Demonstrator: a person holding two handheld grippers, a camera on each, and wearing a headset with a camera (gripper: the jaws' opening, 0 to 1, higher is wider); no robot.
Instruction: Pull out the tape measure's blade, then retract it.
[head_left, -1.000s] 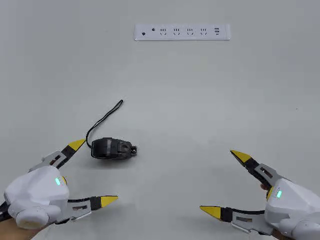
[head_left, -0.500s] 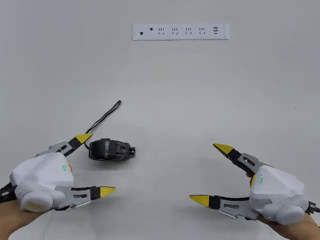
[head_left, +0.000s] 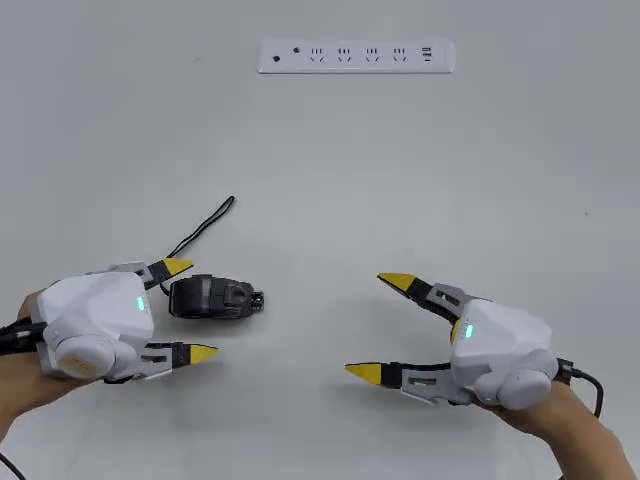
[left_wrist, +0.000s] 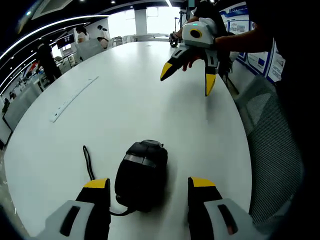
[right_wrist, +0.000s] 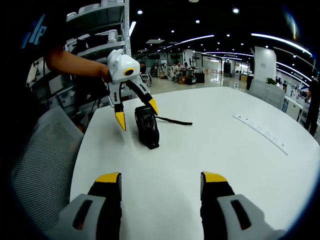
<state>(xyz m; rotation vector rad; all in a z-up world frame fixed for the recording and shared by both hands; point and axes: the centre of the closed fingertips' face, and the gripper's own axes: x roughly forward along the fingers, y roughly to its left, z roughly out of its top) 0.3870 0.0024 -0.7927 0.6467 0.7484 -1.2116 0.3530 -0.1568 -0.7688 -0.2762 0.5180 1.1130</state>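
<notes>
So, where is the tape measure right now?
In the head view the tape measure lies left on the table, partly between the open fingers of the left gripper.

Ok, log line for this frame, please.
stage: pre-grasp | tape measure: not extended | left gripper: open, jaws flanking it, not clamped | right gripper: open, off to the side, holding nothing

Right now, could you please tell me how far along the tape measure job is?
Nothing is done yet: the tape measure lies on the table with no blade drawn out. In hand: the open left gripper straddles it, unclosed; the right gripper hovers open, apart. Remaining: grip, pull the blade, retract.
</notes>
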